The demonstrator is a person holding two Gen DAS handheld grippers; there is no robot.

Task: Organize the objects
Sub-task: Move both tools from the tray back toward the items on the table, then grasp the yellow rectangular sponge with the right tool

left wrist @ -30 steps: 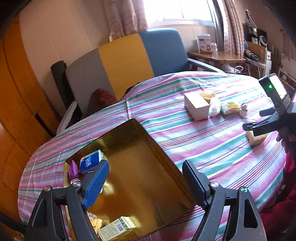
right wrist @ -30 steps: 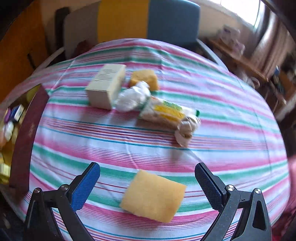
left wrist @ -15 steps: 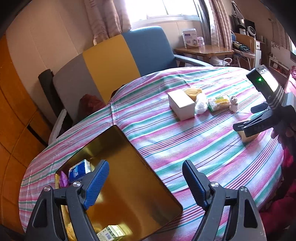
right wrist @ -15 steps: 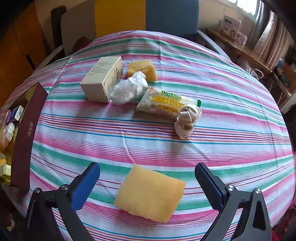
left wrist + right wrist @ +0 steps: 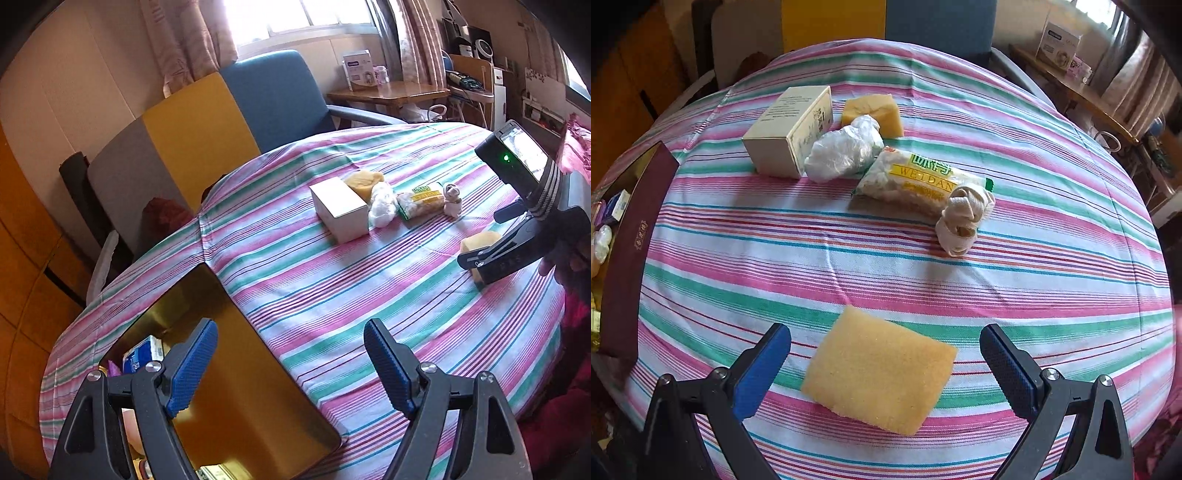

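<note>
A yellow sponge (image 5: 877, 371) lies flat on the striped tablecloth between the jaws of my open right gripper (image 5: 885, 356), untouched. It shows partly behind that gripper (image 5: 480, 264) in the left wrist view (image 5: 480, 238). Farther back lie a white box (image 5: 788, 131), a second yellow sponge (image 5: 873, 112), a crumpled plastic bag (image 5: 844, 147), a snack packet (image 5: 919, 179) and a rolled cloth strap (image 5: 962, 219). My left gripper (image 5: 290, 363) is open and empty above the rim of a gold-lined tin box (image 5: 255, 406) that holds small packets (image 5: 142, 358).
The tin box's dark red wall (image 5: 635, 254) stands at the table's left edge. A grey, yellow and blue sofa (image 5: 207, 125) is behind the round table. A wooden side table (image 5: 391, 92) with a carton is at the back right.
The left gripper has pulled back and risen, so the tin box has slid down in its view. The right gripper has closed in slightly on the near sponge.
</note>
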